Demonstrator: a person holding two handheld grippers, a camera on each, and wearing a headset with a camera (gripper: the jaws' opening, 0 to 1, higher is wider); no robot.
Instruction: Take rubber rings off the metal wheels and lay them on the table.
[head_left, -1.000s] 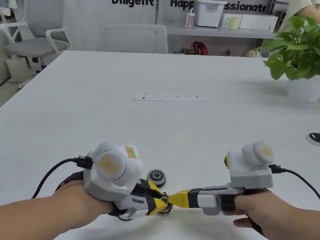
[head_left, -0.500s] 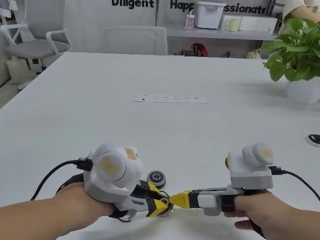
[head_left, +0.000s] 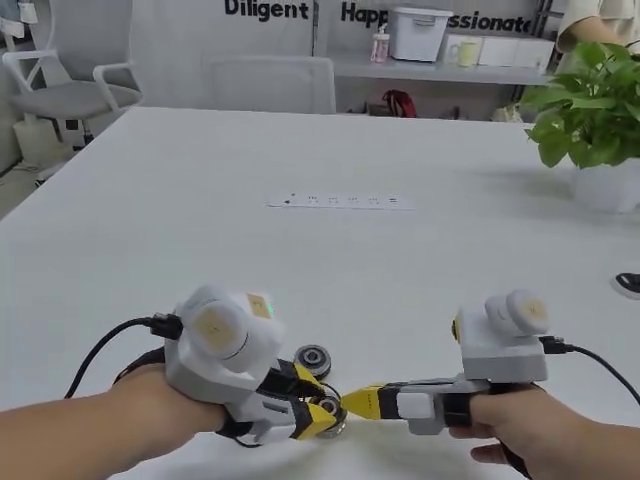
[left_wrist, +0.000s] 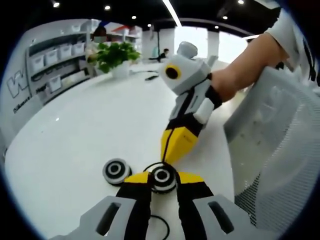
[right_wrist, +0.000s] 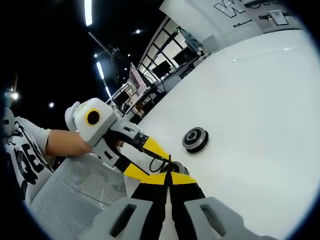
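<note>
Head view, nearest, at 6 o'clock, close to the near edge of the white table (head_left: 200, 230): left gripper (head_left: 322, 408), reaching in from 8 o'clock, yellow jaws clamped on a metal wheel (head_left: 334, 413). Cannot tell whether the wheel touches the tabletop.

Tip to tip with it, from 4 o'clock: right gripper (head_left: 352, 401), jaws pressed together on a thin black rubber ring (left_wrist: 150, 166) looping off that wheel.

In the left gripper view, just under the jaws: another thin black loop (left_wrist: 161, 219) lying flat on the table.

Just beyond the grippers, toward 12 o'clock: second wheel (head_left: 313, 358), lying flat, apart from both jaws, black ring still around it.

Past that, a wide stretch of bare tabletop, open toward 10 and 2 o'clock.

Mid-table at 12 o'clock: a white power strip (head_left: 340, 201), set crosswise.

At 3 o'clock, on the right border of the head view: a small dark object (head_left: 628, 284), too cut off to identify.

At 2 o'clock, near the right edge: a potted plant (head_left: 590, 100).

Beyond the far edge, at 11 o'clock: a grey chair (head_left: 75, 92).
</note>
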